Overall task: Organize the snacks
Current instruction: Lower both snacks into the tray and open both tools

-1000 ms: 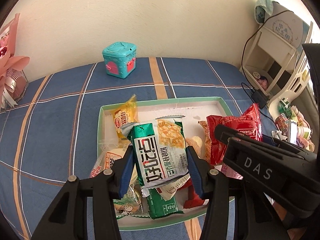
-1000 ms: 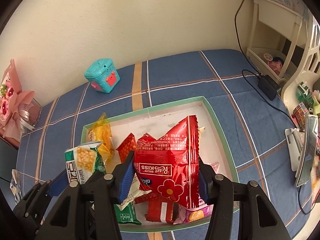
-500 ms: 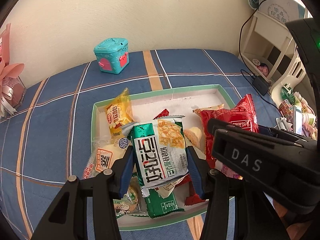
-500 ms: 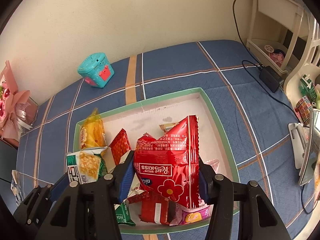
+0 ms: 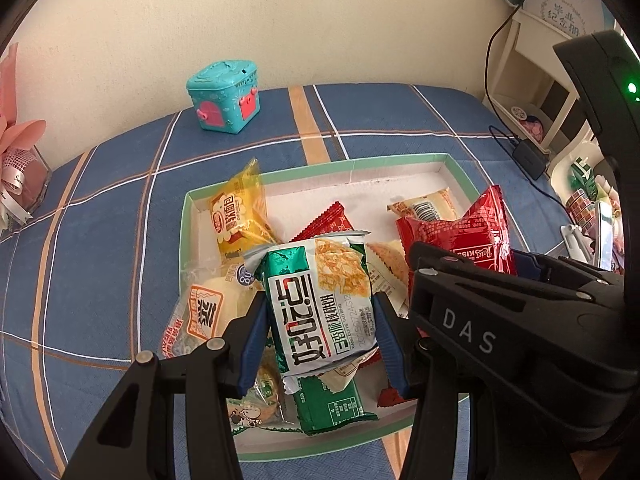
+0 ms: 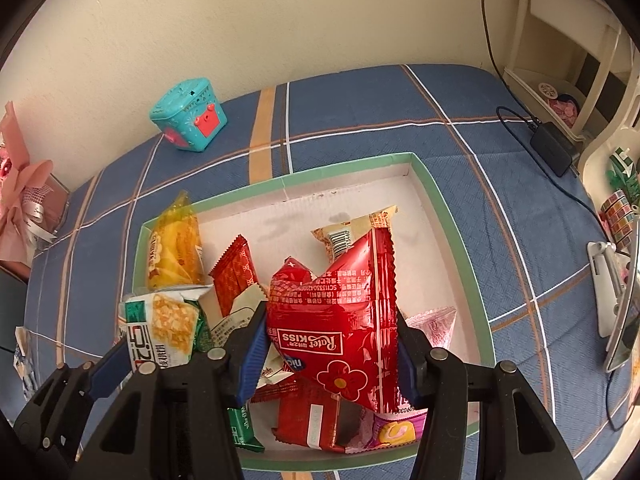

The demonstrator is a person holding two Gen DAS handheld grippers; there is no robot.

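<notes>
My left gripper (image 5: pixel 320 336) is shut on a green and white snack packet (image 5: pixel 320 300) and holds it above the green-rimmed white tray (image 5: pixel 320 168). My right gripper (image 6: pixel 332 348) is shut on a red Roter Kiss packet (image 6: pixel 340 312) over the same tray (image 6: pixel 452 232). Each packet also shows in the other view: the green one (image 6: pixel 160 328) at the left, the red one (image 5: pixel 464 236) at the right. In the tray lie a yellow packet (image 5: pixel 240 212), a small red packet (image 6: pixel 234 272), a beige barcode packet (image 6: pixel 352 228) and several others.
A teal toy chest (image 5: pixel 224 96) stands near the wall on the blue plaid cloth. A pink bouquet (image 6: pixel 24 200) is at the left edge. A cream shelf (image 6: pixel 560 60), a black adapter with cable (image 6: pixel 552 148) and a white stand (image 6: pixel 608 280) are at the right.
Both grippers have moved forward and a little down toward the tray, still holding their packets. The tray and toy chest look larger and lower in view.
</notes>
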